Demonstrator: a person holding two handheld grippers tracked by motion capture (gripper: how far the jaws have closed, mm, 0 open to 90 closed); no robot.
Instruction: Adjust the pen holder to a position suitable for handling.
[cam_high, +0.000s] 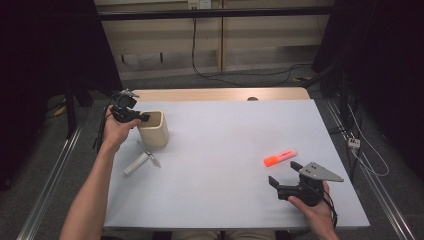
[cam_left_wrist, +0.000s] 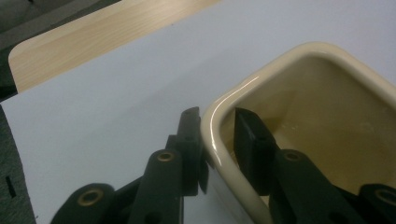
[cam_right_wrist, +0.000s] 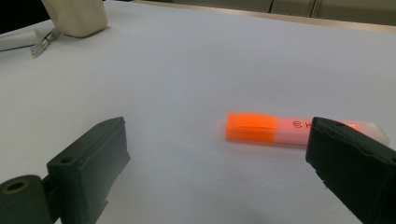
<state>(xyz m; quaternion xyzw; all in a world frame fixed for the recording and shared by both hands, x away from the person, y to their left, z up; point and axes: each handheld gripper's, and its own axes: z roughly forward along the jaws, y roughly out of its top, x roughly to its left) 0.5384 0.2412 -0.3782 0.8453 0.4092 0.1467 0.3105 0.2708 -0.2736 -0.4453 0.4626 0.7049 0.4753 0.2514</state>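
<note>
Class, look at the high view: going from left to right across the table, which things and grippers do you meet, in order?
Left gripper → white pen → cream cup → orange highlighter → right gripper.

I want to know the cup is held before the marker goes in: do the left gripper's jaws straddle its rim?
Yes, the left gripper has one jaw outside and one inside the cup wall.

The highlighter (cam_right_wrist: 299, 130) is partly hidden, seemingly behind the right fingers (cam_right_wrist: 355, 163).
</note>
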